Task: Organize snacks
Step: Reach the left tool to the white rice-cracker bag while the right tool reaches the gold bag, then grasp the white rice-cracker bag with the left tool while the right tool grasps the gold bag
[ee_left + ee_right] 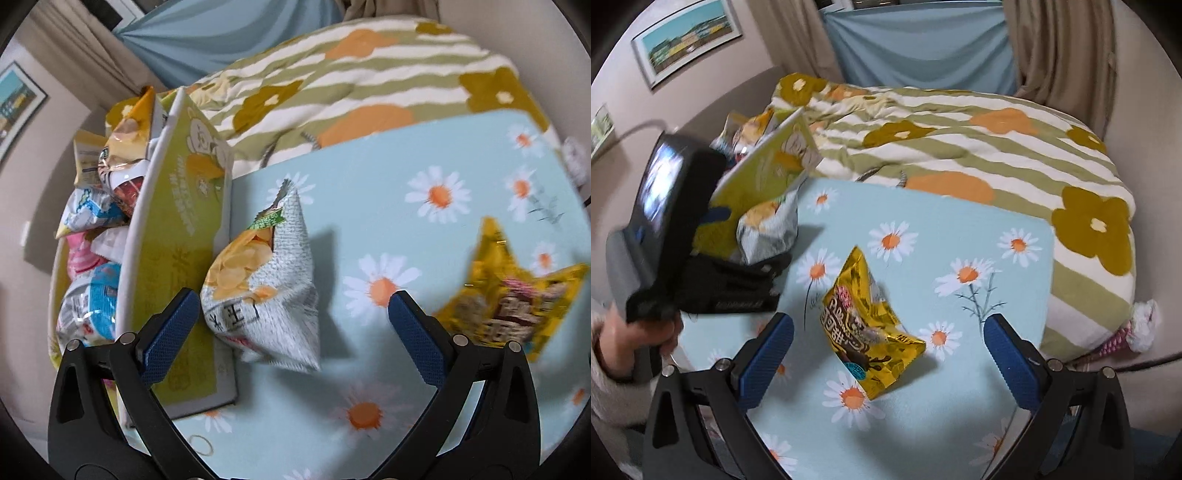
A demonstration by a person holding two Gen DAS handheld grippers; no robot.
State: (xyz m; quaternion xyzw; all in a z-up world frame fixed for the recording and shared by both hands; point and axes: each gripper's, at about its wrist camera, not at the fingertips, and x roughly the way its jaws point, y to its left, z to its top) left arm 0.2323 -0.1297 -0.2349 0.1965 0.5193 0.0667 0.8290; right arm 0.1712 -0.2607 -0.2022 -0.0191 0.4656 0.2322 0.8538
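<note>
Left wrist view: a pale blue daisy-print table [424, 229] fills most of the scene, in front of a green-striped floral blanket [351, 81]. At the table's left edge stands a yellow-green storage box [177, 236], already holding several snack packets. A white chip bag [266, 280] rests on the table, touching the box's outer wall. The left gripper [293, 306] is spread wide, holding nothing; the chip bag lies between its fingers, nearer the left one. A yellow snack bag [517, 299] lies farther right on the table, well apart from the box.

In the right wrist view, the right gripper [888, 330] is likewise spread wide and empty, with the yellow snack bag [868, 332] on the table between its blue fingertips.
</note>
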